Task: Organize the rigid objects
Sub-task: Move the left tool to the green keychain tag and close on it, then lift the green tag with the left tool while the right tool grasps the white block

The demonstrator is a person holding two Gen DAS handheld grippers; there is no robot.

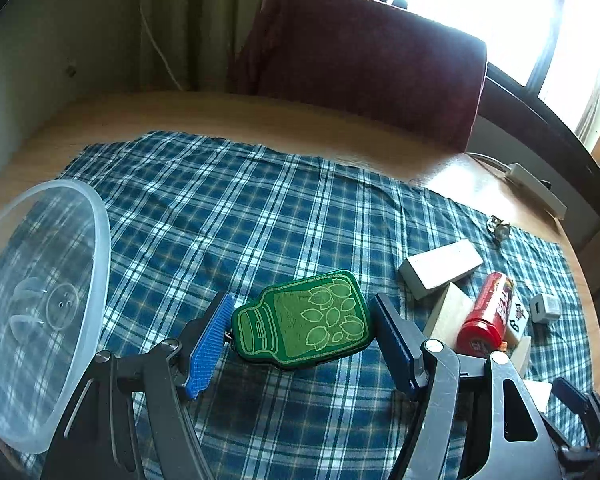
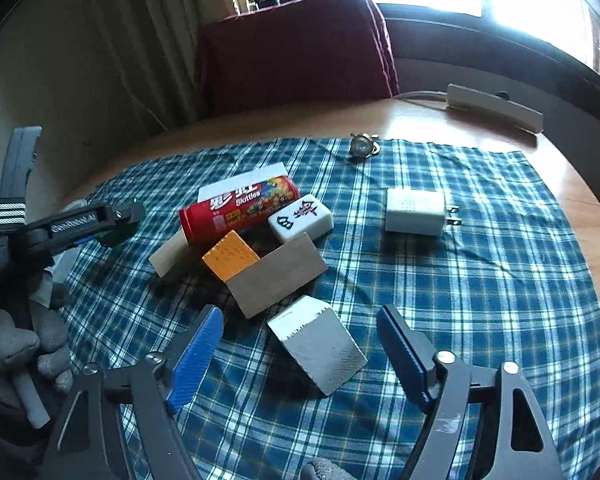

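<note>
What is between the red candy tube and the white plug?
A white mahjong tile with black marks lies between the red candy tube and the white plug, seen in the right wrist view.

Daylight enters through the overexposed window (image 1: 480,12) at upper right. Fisheye curvature bends the dark-vignetted edges; the tablecloth (image 2: 460,280) stays sharp.

Right tongs (image 2: 300,354) gape over a grey block (image 2: 320,344).
</note>
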